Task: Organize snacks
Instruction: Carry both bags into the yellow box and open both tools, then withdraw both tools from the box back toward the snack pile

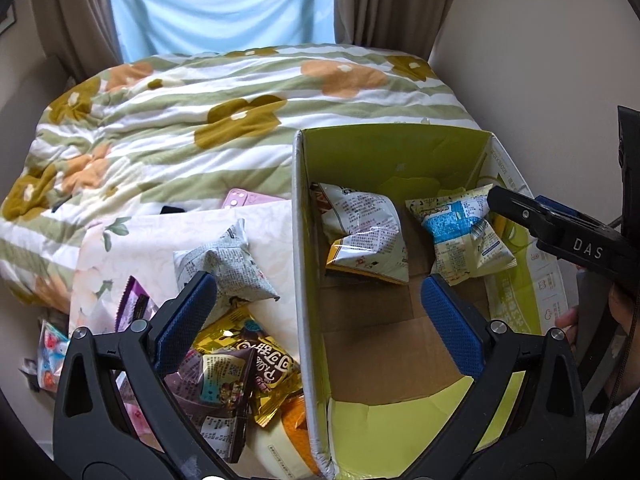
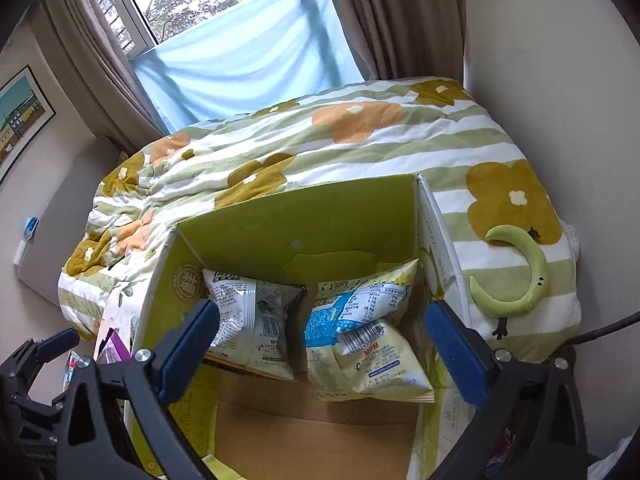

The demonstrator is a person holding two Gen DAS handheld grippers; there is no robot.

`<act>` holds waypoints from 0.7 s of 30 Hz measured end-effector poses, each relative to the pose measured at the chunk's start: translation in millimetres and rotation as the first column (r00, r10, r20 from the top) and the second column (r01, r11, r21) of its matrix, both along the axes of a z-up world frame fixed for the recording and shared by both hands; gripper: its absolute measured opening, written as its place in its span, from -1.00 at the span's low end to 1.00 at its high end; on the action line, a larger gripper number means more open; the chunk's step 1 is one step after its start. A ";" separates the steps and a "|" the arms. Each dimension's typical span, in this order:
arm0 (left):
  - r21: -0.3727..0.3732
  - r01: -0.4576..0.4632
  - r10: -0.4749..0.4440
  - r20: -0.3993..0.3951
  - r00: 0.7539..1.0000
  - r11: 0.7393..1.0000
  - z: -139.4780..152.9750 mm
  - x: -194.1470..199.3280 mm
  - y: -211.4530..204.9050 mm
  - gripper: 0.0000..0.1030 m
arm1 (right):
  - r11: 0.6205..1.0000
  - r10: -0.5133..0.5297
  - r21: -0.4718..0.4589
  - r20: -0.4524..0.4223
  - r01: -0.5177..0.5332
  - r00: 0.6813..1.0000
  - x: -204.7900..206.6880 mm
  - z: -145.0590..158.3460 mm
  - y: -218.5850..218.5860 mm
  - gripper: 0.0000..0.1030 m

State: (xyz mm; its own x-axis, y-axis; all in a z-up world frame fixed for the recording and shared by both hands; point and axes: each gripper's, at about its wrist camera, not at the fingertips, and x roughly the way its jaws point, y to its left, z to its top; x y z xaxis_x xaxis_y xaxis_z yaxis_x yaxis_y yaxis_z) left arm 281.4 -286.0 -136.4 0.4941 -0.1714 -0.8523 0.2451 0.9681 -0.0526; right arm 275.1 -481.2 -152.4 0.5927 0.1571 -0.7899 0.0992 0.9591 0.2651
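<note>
Two snack bags in box (image 2: pixel 296 216), both grippers empty.
R gripper (image 2: pixel 322 338) wide open over blue-label bag (image 2: pixel 360 332); L gripper (image 1: pixel 316 312) open, straddling box's left wall, loose snack pile (image 1: pixel 236 344) outside it. Risk: L finger snags wall, tips box.

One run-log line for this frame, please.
right gripper: open, over box | left gripper: open, empty | box: two packets | pile: left of box

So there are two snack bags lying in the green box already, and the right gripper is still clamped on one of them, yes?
Not quite. Two snack bags do lie in the green box, a white one and a blue-labelled one, but the right gripper is not clamped on either. The right wrist view shows its jaws wide open above them, nothing held.
</note>
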 end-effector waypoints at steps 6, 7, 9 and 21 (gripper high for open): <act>-0.017 -0.001 0.002 0.034 0.999 1.000 16.5 -10.1 0.8 0.97 | 0.999 0.030 -0.046 -0.002 -0.030 1.000 -23.2 17.3 -0.8 0.99; -0.018 -0.003 0.004 0.044 0.999 1.000 21.1 -12.1 1.2 0.97 | 0.998 0.035 -0.050 0.005 -0.035 0.999 -26.1 23.0 -1.1 0.99; -0.020 -0.011 0.012 0.062 0.998 1.000 31.1 -17.4 4.9 0.97 | 0.996 0.054 -0.066 0.006 -0.053 0.999 -30.3 33.6 -0.1 0.99; -0.028 -0.122 0.125 0.150 0.981 0.992 79.9 -74.8 83.2 0.97 | 0.990 0.118 -0.085 0.107 -0.109 0.987 -74.1 80.0 26.8 0.99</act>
State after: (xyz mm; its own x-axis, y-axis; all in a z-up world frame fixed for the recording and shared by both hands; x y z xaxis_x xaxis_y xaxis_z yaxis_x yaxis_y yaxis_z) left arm 206.6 -202.9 -56.5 0.6353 -0.1159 -0.7635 0.1300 0.9906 -0.0422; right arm 201.1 -454.4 -72.4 0.6596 0.1685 -0.7325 -0.0374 0.9807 0.1919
